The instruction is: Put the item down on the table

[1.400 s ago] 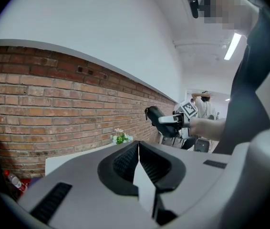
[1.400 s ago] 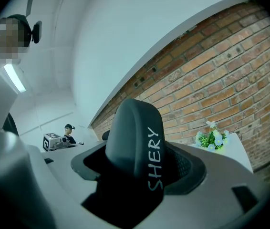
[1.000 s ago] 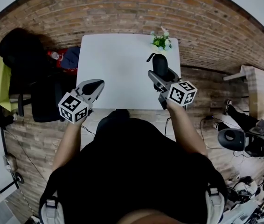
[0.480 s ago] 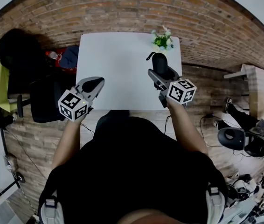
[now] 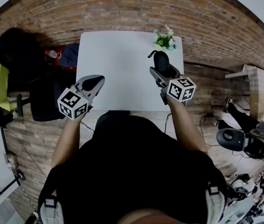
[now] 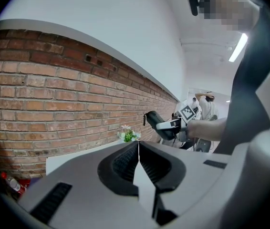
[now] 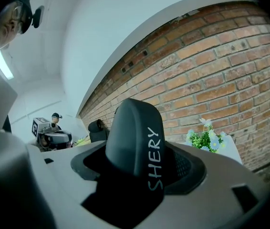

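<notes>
Tight inside right gripper, black case.

In the right gripper view the lower end of the black case sinks out of sight inside the right gripper. In the head view the person's torso covers part of the near edge of the table, and whether the case touches the tabletop cannot be told. The pot of the plant and the red and blue things left of the table are too small to identify.
</notes>
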The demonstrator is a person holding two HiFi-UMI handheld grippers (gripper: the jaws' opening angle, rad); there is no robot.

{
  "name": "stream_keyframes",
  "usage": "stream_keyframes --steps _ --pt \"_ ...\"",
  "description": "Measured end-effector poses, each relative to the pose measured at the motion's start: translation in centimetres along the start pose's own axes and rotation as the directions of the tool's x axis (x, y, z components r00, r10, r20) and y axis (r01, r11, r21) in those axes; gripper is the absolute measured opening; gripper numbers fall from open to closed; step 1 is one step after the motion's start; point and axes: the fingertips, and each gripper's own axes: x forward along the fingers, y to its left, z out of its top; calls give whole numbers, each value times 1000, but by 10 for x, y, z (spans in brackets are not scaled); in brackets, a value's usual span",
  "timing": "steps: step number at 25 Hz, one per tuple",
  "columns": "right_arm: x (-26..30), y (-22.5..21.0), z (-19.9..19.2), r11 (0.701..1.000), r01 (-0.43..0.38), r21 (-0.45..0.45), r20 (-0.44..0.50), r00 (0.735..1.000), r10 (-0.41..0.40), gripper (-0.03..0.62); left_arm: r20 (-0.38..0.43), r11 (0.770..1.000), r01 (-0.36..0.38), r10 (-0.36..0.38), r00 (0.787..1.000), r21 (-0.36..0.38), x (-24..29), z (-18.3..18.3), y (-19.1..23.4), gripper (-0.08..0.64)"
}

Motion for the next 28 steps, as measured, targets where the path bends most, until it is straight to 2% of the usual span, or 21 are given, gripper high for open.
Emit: stream_keyframes --steps 6,28 --pt "13 -6 -6 1000 2 -27 -23 1000 -2 354 -7 1000 10 -10 1000 -1 8 2 6 12" --pt "63 -26 -54 1000 15 -18 -147 989 -18 353 -29 1000 21 -21 999 -18 19 -3 33 12"
